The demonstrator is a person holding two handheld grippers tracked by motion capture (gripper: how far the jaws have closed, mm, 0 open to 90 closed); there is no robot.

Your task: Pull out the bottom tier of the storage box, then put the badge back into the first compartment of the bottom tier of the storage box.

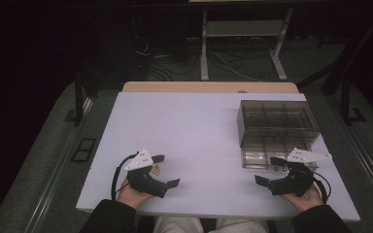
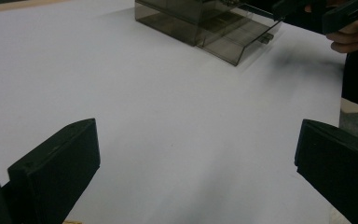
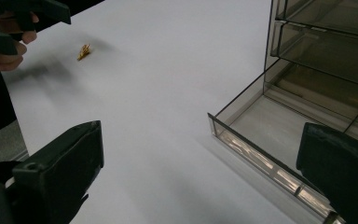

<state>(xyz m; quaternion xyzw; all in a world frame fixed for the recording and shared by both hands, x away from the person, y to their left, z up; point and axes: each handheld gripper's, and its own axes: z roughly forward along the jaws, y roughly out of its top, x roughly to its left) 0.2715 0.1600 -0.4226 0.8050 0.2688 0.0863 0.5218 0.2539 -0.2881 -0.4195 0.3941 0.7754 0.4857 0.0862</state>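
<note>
Jaws wide on both grippers; the small gold trinket (image 3: 84, 51) near the left gripper (image 1: 166, 171) looks light, rigid, best pinched across its middle.

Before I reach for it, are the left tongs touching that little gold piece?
Apart. In the right gripper view, bare white table separates the gold piece from the left tongs.

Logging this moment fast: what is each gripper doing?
Left gripper: open, holding nothing.
Right gripper: open, holding nothing, beside the pulled-out drawer.
</note>
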